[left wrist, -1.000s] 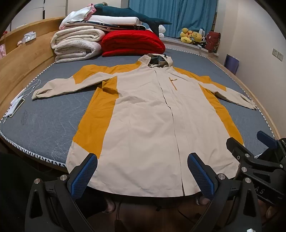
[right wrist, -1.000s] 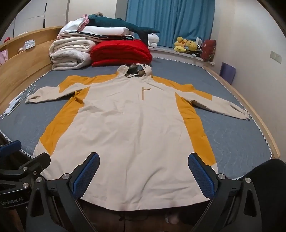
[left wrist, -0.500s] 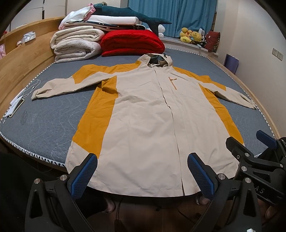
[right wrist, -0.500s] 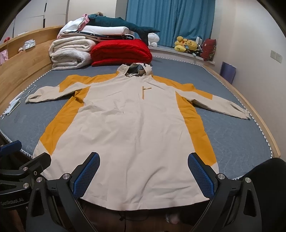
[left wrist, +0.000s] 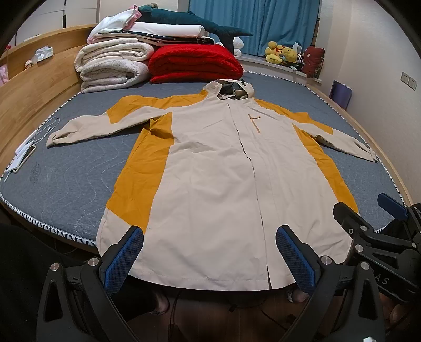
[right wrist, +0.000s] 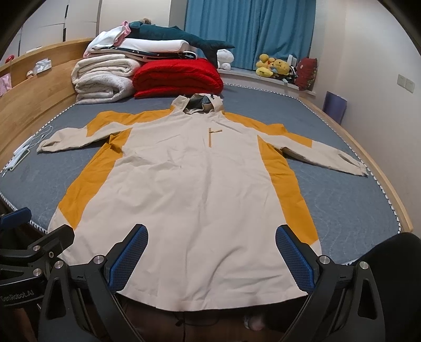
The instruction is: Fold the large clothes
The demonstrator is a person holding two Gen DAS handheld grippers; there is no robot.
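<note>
Evidently nothing is folded yet: both the left claw (left wrist: 209,256) and right claw (right wrist: 211,255) gape wide, empty, at the bed's (left wrist: 65,181) near edge (over the hem); pinch each hem corner of the hooded jacket (left wrist: 215,184) squarely.

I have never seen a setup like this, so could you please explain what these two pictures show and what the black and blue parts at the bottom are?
No robot here: a person holds one hand-held gripper in each hand, each with a wide-angle camera looking along its two fingers. One picture comes from the left gripper, the other from the right gripper; the blue-padded prongs are their fingers. Both are open and hold nothing. Each gripper also appears at the edge of the other's picture. In front lies a beige and yellow hooded jacket, spread flat on a grey bed, sleeves out, hem hanging over the near edge. Behind it are folded blankets, a red quilt and plush toys by the blue curtain.
</note>
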